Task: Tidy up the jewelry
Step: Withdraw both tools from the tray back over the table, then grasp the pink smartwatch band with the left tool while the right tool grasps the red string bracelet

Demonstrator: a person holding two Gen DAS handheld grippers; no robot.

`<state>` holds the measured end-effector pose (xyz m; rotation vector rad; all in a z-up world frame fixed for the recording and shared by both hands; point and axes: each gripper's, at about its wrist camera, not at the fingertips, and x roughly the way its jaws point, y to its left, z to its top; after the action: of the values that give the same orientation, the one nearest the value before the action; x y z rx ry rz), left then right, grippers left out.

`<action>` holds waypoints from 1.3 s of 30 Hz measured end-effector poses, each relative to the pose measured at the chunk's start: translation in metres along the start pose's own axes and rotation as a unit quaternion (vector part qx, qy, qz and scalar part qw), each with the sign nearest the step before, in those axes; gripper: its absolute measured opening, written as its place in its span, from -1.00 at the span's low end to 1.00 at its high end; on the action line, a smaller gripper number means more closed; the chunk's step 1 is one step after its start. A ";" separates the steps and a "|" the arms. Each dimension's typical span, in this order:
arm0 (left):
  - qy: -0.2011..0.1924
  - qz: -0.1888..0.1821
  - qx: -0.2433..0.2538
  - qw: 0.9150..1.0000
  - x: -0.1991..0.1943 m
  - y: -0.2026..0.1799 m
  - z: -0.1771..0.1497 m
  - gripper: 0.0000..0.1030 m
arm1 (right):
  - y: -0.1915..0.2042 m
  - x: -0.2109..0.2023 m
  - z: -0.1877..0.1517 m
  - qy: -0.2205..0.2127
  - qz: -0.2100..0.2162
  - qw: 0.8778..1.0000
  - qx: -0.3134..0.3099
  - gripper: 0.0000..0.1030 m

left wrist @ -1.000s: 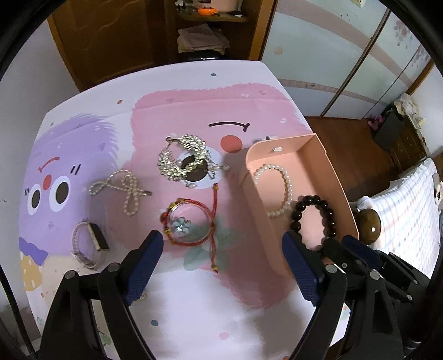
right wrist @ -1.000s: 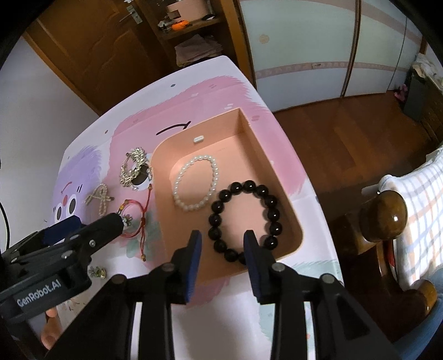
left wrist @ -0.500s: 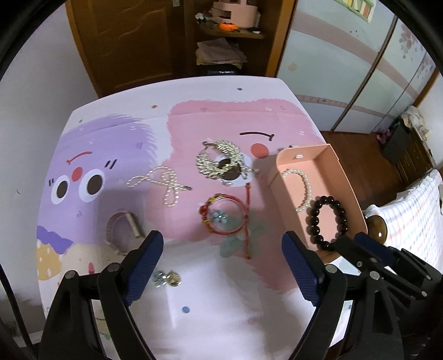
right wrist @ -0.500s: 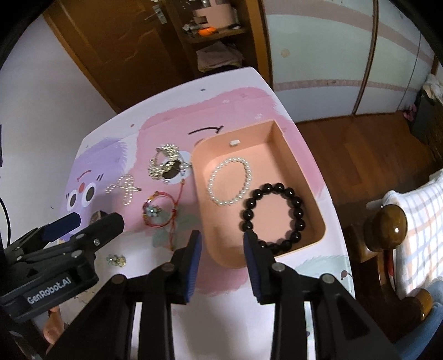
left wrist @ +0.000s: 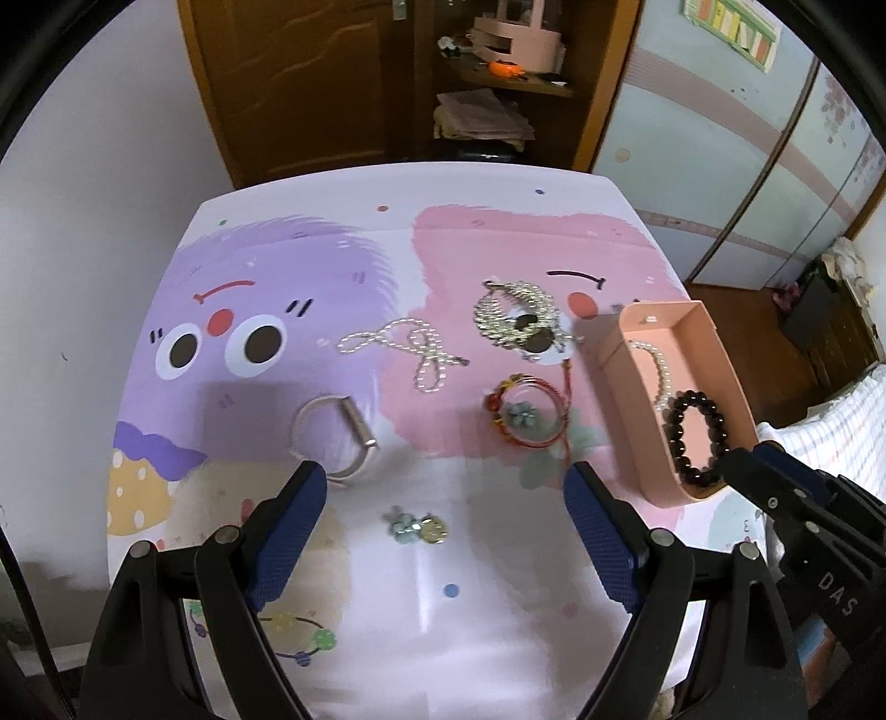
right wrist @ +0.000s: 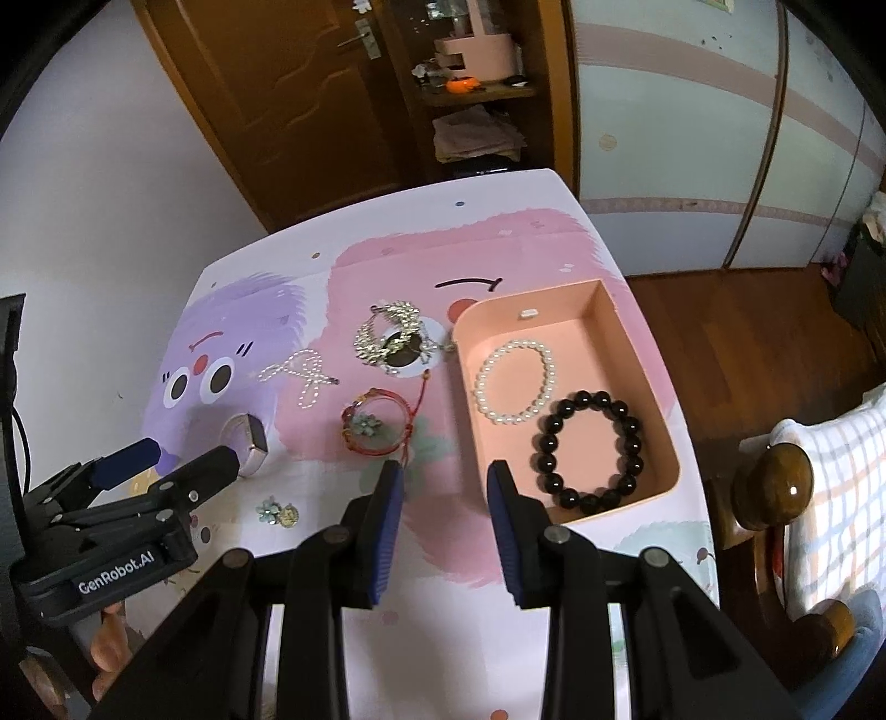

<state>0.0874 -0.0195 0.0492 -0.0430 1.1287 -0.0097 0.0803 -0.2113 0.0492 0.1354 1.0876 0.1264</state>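
A pink tray (right wrist: 587, 332) stands at the table's right edge. It holds a white pearl bracelet (right wrist: 515, 382) and a black bead bracelet (right wrist: 590, 448). Left of it on the cartoon-print table lie a silver leafy necklace (left wrist: 515, 315), a pearl strand (left wrist: 410, 349), a red cord bracelet with a flower (left wrist: 523, 410), a silver bangle (left wrist: 335, 437) and small flower earrings (left wrist: 415, 526). My left gripper (left wrist: 446, 482) hovers wide open and empty above the earrings. My right gripper (right wrist: 444, 476) hangs above the tray's near left corner, jaws a narrow gap apart with nothing between them.
The table (left wrist: 443, 609) ends close behind the tray on the right, above a wooden floor. A wooden chair post (right wrist: 775, 487) and checked cloth (right wrist: 841, 487) sit at the right. A door and a shelf with a pink organizer (left wrist: 520, 39) stand beyond the far edge.
Both grippers have drawn back and risen, so more of the table shows. The earrings have come into view below the bangle. Neither gripper's jaws have changed their opening.
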 end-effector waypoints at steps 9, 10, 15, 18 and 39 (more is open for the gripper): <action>0.006 0.024 -0.028 0.999 0.013 0.044 -0.014 0.67 | 0.023 0.010 0.000 0.008 -0.006 1.000 -0.027 -0.39; 0.009 0.026 -0.032 0.999 0.016 0.049 -0.016 0.67 | 0.026 0.012 0.000 0.010 -0.006 0.999 -0.030 -0.39; 0.015 0.031 -0.052 0.998 0.023 0.075 -0.026 0.67 | 0.035 0.021 -0.001 0.014 0.000 0.999 -0.042 -0.39; 0.014 0.032 -0.053 0.998 0.027 0.086 -0.034 0.67 | 0.038 0.029 -0.002 0.021 0.004 0.999 -0.048 -0.39; 0.044 -0.009 -0.031 0.999 0.077 0.102 -0.026 0.58 | 0.057 0.086 0.004 0.070 0.017 0.995 -0.073 -0.39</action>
<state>0.0951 0.0791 -0.0353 -0.1087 1.2171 0.0070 0.1215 -0.1410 -0.0137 0.0129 1.2126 0.2485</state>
